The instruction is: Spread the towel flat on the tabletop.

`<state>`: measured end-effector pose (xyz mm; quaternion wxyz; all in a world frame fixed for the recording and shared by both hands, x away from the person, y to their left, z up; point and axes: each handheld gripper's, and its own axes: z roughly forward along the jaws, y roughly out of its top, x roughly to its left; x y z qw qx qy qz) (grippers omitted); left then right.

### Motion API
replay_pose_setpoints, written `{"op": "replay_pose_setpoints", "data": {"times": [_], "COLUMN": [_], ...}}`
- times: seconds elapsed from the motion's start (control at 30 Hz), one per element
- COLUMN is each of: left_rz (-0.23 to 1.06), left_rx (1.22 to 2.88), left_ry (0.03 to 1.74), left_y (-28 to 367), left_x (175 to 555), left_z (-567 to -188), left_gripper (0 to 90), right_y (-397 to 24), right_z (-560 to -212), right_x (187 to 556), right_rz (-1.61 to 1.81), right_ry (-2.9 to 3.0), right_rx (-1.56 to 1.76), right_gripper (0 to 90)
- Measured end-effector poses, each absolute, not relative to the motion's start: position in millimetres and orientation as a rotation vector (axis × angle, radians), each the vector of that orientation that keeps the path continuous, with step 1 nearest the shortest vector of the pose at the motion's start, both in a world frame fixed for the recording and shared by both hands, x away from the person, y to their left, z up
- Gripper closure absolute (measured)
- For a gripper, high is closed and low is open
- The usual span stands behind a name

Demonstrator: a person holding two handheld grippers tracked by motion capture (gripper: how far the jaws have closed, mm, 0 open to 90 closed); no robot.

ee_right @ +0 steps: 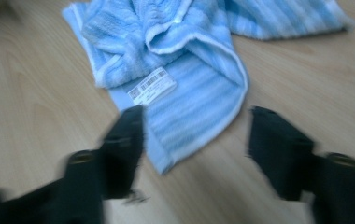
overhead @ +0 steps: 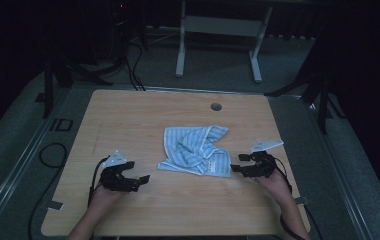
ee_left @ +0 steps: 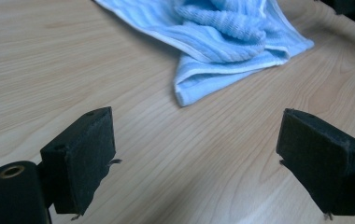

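— Nearest the high camera come two forearms from the bottom edge, each hand holding a gripper. What's on the left?

— On that side the left gripper (overhead: 137, 172) sits low over the wooden table (overhead: 128, 115), jaws pointing right, toward the cloth. Its own view shows both black pads standing wide apart with bare wood between them, nothing held. A cable trails from it down along the forearm, and a grey three-cornered plate sits on top.

— And in the middle?

— A light blue striped towel (overhead: 195, 150) lies crumpled on the table, roughly at its centre, with folds bunched up on top and a flat part toward the person. From the left gripper view its nearest corner (ee_left: 185, 95) lies ahead of the jaws, apart from them. A white label with a barcode (ee_right: 152, 89) shows on the flat part.

— Then the right side?

— The right gripper (overhead: 239, 165) points left, just beside the towel's right edge. Its view is blurred, yet the jaws clearly stand apart, narrower than the left pair. The towel's near corner (ee_right: 166, 161) lies between them, close to the left-hand jaw; the pads are not pressing on it.

— Anything beyond?

— A round hole (overhead: 216, 106) in the table near its far edge, and a dim floor with a white frame behind
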<state>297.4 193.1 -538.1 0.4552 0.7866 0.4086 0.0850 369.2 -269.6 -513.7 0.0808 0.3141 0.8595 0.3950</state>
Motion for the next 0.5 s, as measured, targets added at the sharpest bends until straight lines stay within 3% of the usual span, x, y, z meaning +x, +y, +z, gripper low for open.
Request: {"op": "replay_pose_setpoints", "data": {"times": [0.07,0.13,0.27,0.33,0.4,0.5], "left_rz": [0.239,0.209,0.195,0.221,0.187,0.148], "left_rx": [1.924,1.957,1.994,2.033,2.054,2.091], "left_ry": [0.975,0.968,0.920,0.869,0.842,0.832], "left_y": [184,176,161,153,145,130], "left_x": [300,305,310,313,318,328], "left_z": [-537,-535,-532,-528,-525,-521], "left_gripper": [18.3,19.0,20.9,30.7,30.7,31.5], "right_y": [-254,-246,-229,-221,-214,-202], "right_z": [-514,-514,-510,-508,-506,-500], "right_x": [375,379,384,390,394,397], "right_rz": [1.131,1.144,1.126,1.104,1.087,1.029], "right_ry": [2.590,2.632,2.649,2.686,2.736,2.753], "right_rx": [0.885,0.854,0.799,0.768,0.738,0.690], "right_gripper": [44.3,44.2,54.4,57.1,62.0,62.6]}}
